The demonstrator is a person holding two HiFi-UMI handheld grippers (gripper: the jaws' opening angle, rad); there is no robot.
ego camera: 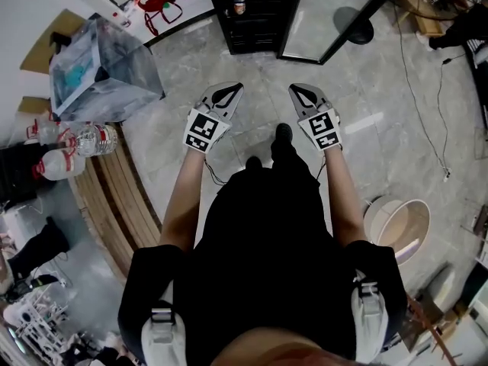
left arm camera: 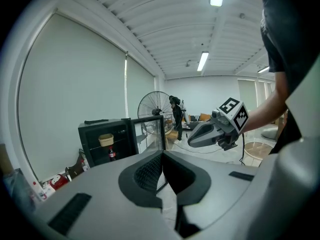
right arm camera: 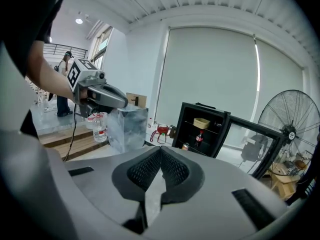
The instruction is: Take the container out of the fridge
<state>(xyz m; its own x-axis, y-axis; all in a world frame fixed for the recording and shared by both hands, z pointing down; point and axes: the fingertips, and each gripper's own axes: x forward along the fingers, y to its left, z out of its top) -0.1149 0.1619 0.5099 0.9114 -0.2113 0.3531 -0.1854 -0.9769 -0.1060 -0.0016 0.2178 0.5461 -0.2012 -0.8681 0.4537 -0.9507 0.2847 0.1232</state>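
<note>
Two pairs of tongs are held out in front of the person, both closed on nothing, with their ribbed dark pads pressed together. In the head view the left tongs (ego camera: 226, 91) are at about 11 o'clock and the right tongs (ego camera: 303, 91) at about 1 o'clock. Beyond them at 12 o'clock, well apart, stands the boxy black fridge (ego camera: 255, 14). Its glass door (ego camera: 328, 17) is swung open toward 1 o'clock. The container (left arm camera: 106, 140), a pale yellowish round tub, sits on the upper shelf above a cola bottle (left arm camera: 111, 154). If the tongs reach in closed, they would probably shove the tub backward. A thin-walled tub could also buckle or slide from a hard squeeze. A wide swing of the right tongs might strike the glass door.
</note>
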